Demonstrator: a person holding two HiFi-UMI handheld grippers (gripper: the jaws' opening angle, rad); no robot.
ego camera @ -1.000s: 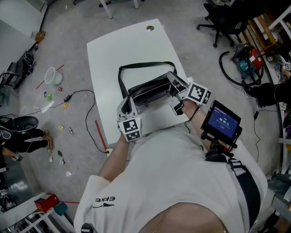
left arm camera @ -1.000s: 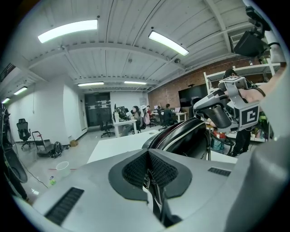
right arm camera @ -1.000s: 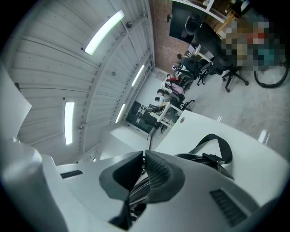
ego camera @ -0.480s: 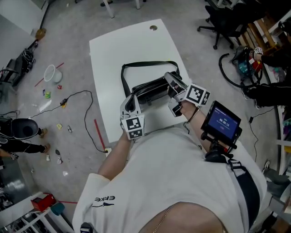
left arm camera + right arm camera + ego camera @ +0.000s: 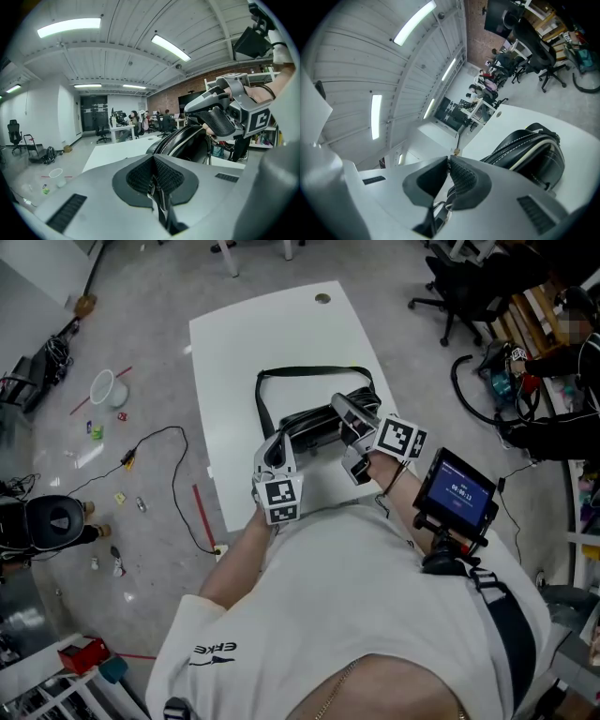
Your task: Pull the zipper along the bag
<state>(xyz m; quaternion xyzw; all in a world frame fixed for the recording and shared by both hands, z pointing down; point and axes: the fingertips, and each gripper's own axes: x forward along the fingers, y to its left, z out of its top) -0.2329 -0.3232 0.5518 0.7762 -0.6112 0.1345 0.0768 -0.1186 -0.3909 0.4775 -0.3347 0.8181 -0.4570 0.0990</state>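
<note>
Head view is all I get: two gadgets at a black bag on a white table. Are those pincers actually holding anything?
Observer: The left gripper is. Its own view shows the jaws shut on a thin black strap tab.
Operator: And the other one?
Observer: The right gripper has its jaws together as well, but its view doesn't show whether anything is pinched between them.
Operator: Is the bag zipped up?
Observer: It doesn't look so. In the right gripper view the bag seems to gape along its top, with a pale edge showing at the mouth.
</note>
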